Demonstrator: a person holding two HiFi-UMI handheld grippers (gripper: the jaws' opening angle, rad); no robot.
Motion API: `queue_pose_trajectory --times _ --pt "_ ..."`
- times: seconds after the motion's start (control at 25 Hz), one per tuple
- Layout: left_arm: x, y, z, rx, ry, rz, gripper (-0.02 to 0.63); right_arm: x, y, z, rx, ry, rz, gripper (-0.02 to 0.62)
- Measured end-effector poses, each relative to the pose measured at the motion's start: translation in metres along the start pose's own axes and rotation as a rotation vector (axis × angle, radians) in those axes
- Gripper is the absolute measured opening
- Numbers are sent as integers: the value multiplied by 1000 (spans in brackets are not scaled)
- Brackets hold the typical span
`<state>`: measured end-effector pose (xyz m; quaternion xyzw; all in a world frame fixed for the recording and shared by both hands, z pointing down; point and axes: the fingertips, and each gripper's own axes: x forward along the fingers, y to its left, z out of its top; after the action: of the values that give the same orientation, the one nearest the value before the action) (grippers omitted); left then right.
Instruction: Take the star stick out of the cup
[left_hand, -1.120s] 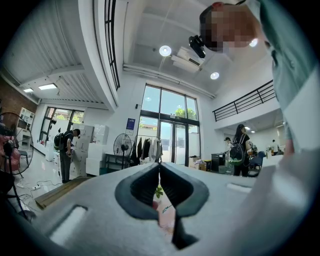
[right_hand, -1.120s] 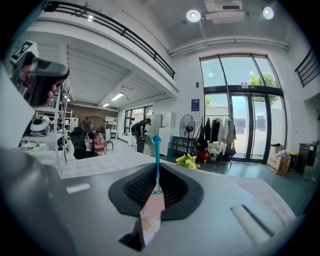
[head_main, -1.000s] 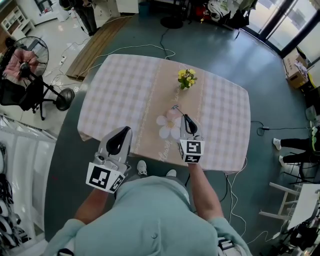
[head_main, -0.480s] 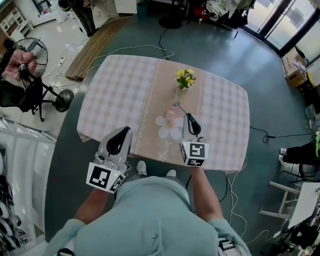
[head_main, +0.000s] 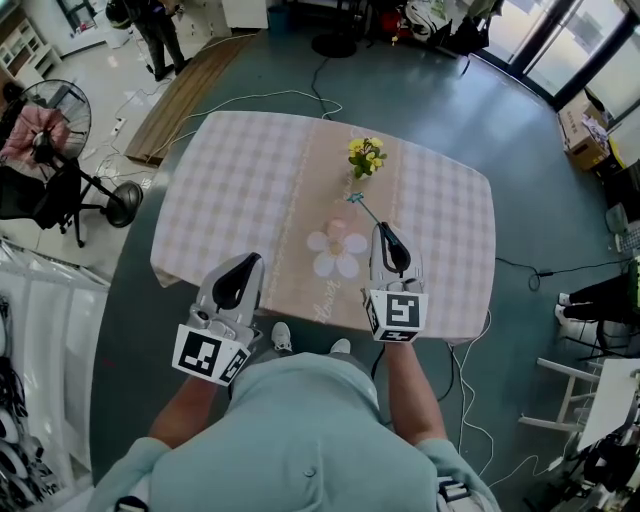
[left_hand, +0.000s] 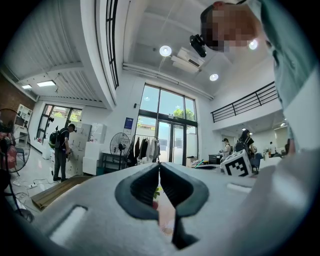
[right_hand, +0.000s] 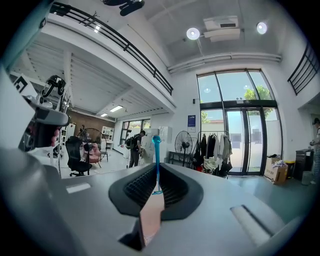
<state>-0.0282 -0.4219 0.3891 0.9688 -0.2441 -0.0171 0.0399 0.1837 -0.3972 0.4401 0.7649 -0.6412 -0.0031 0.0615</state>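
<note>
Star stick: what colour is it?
The star stick is blue, clearest in the right gripper view.

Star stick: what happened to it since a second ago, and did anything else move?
The right hand-held gripper kept its jaws shut on the star stick and lifted it, so the stick's tip now sits nearer the yellow flowers in the head view. Nothing was grabbed or dropped. The left hand-held gripper stayed put, shut and empty; the flowers and table stayed too.

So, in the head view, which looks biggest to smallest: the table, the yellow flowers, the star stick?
1. table
2. yellow flowers
3. star stick: about as long as the flowers, but much thinner, so last.
</note>
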Motion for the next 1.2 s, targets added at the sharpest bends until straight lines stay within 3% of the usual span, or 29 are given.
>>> queue_pose_trajectory --times 0.64,1.2 --pt "5 -7 -3 -9 -1 -30 9 -31 -2 81 -23 -136 -11 14" --pt "8 -5 -4 -11 -1 -35 9 -35 1 101 -36 -162 0 14"
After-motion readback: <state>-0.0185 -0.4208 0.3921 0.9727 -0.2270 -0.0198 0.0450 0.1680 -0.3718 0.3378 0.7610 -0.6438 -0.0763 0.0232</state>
